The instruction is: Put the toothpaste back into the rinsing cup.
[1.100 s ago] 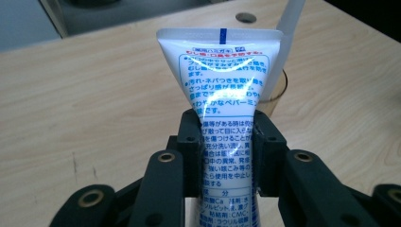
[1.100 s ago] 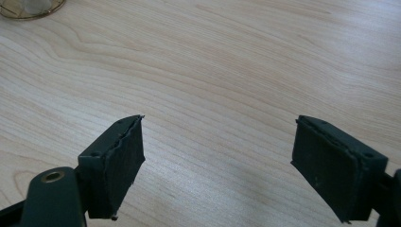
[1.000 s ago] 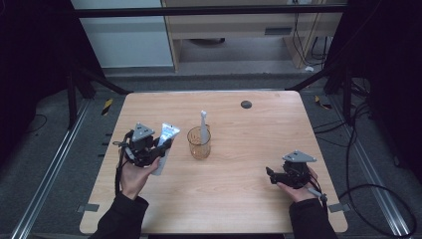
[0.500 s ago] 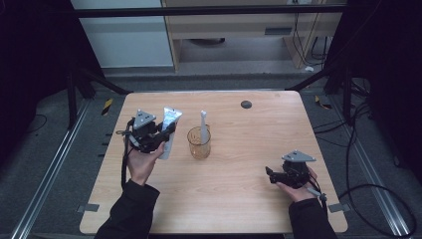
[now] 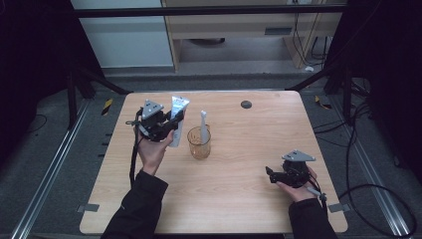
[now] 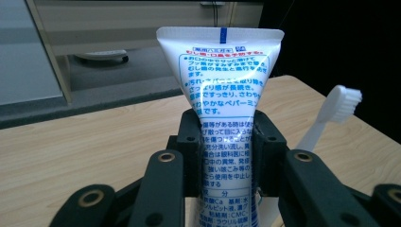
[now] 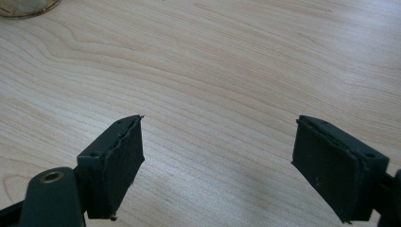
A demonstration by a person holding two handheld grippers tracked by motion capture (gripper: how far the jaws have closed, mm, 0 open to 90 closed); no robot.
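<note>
Toothpaste tube (image 6: 220, 94) stands upright, clamped in the left gripper (image 5: 160, 124), just left of the glass cup (image 5: 199, 144) holding a toothbrush (image 5: 203, 125). Right gripper (image 5: 287, 175) rests near the table (image 5: 249, 209) edge, its jaws apart, holding nothing.

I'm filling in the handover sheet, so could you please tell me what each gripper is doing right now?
Left gripper: closed on the toothpaste tube.
Right gripper: open, holding nothing, over the table.

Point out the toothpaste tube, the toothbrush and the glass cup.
toothpaste tube (image 6: 222, 75), left gripper view, on the printed upper body above the claw.
toothbrush (image 6: 341, 101), left gripper view, on the white head.
glass cup (image 5: 199, 147), high view, on the amber side wall.
</note>
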